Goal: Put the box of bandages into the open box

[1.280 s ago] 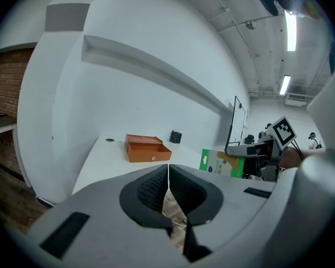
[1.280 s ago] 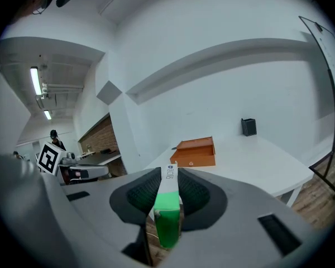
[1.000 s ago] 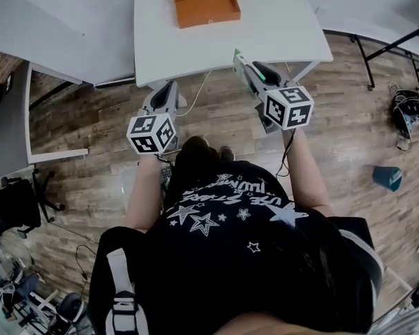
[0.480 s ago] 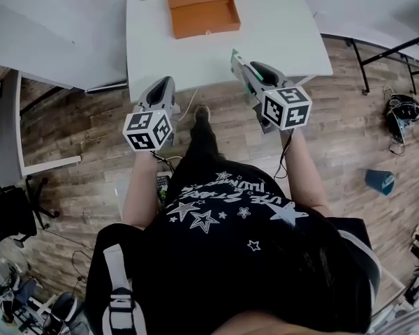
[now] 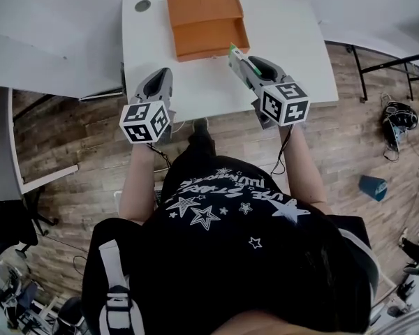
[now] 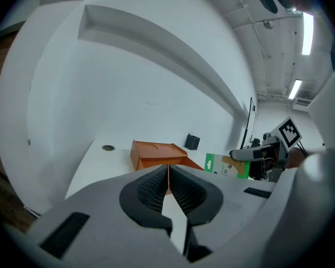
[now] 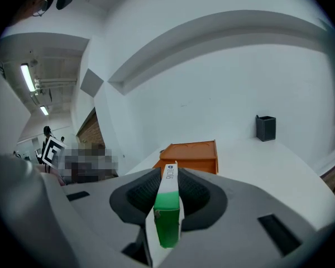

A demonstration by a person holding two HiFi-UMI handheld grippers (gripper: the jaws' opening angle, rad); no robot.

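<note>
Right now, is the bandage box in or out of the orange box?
Out. The bandage box is clamped between the right gripper's jaws, short of the orange box.

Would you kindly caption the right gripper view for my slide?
Right tongs grip a green bandage box, facing the open orange box.

Open box (image 5: 207, 21) matt cardboard; table (image 5: 302, 39) smooth white.

No word can be read with certainty; the black shirt (image 5: 223, 187) carries white stars and a line of white lettering, upside down and too warped to make out; the box of bandages (image 7: 168, 205) has small dark print on its white narrow end, too fine to read; the left marker cube (image 5: 145, 122) and right marker cube (image 5: 286, 103) show only black-and-white square patterns.
</note>
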